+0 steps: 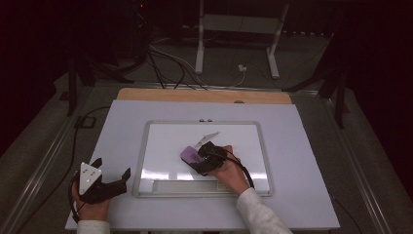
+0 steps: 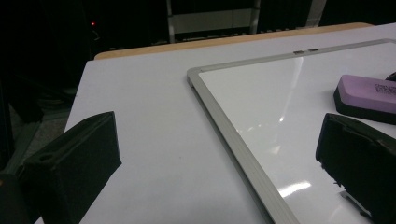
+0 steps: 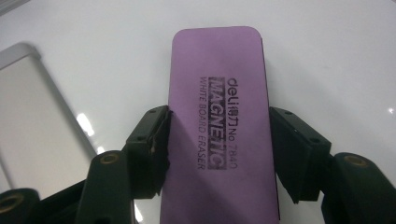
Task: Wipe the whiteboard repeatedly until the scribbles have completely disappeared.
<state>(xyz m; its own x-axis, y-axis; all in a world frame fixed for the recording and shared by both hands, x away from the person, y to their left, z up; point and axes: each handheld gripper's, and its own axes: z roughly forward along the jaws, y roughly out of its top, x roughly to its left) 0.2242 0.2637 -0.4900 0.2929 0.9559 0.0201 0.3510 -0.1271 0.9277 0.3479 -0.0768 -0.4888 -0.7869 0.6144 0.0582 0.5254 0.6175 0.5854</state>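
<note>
A purple whiteboard eraser [image 1: 190, 155] [image 2: 369, 88] [image 3: 219, 126] with a black felt base lies flat on the whiteboard [image 1: 160, 146] [image 2: 252, 93] [image 3: 327, 56]. My right gripper [image 1: 202, 158] [image 3: 217, 149] is shut on it, its black pads pressed to both long sides. My left gripper [image 1: 113, 179] [image 2: 219, 163] rests open at the table's front left corner, beside the whiteboard's left frame, with nothing between its jaws.
The whiteboard has a silver frame [image 2: 224, 121] and a pen tray [image 1: 185, 186] along its near edge. It lies on a white tabletop [image 1: 292, 146] with a wooden strip [image 1: 204, 95] at the back. Cables and a metal stand [image 1: 238, 29] fill the dark floor beyond.
</note>
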